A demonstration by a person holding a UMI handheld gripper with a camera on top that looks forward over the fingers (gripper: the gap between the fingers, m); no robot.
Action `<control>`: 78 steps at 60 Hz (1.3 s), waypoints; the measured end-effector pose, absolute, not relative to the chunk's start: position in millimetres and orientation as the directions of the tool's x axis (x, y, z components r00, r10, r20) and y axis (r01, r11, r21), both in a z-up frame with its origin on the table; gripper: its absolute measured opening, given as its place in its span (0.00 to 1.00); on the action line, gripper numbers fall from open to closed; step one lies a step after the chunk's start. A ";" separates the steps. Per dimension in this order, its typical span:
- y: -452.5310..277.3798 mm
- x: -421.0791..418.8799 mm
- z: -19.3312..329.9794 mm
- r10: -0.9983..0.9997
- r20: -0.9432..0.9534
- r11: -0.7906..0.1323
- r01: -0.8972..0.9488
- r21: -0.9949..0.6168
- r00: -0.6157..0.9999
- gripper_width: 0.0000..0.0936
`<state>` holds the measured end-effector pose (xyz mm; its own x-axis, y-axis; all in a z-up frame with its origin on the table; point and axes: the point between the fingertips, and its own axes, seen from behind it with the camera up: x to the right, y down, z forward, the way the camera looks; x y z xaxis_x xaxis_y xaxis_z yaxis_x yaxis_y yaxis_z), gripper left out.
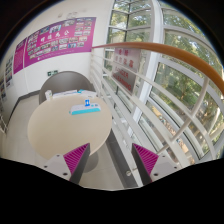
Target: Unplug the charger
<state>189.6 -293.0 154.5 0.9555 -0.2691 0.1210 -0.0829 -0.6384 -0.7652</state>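
Observation:
My gripper (111, 160) is open and empty, its magenta pads (76, 157) wide apart. It is held in the air above the near edge of a round white table (55, 132). A small blue and white item (87, 106) lies on the far side of the table, well beyond the fingers. I cannot make out a charger or a plug for certain. A small dark fitting (128, 172) shows on the grey ledge between the fingers, close to the right one.
A wall of tall white-framed windows (150, 85) runs along the right of the table. A curved orange beam (170, 48) crosses overhead. Pink posters (60, 40) hang on the far wall. A grey curved seat (62, 82) stands behind the table.

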 end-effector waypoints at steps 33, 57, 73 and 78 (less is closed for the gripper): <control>50.0 139.8 62.7 -0.013 0.057 -0.530 0.042 -0.847 0.998 0.91; 112.2 140.7 21.3 0.036 0.035 -0.502 0.049 -0.863 0.999 0.24; 112.1 139.6 26.3 0.042 0.021 -0.517 0.040 -0.855 0.999 0.10; 128.6 134.3 123.2 0.062 0.113 -0.285 0.126 -0.950 0.992 0.10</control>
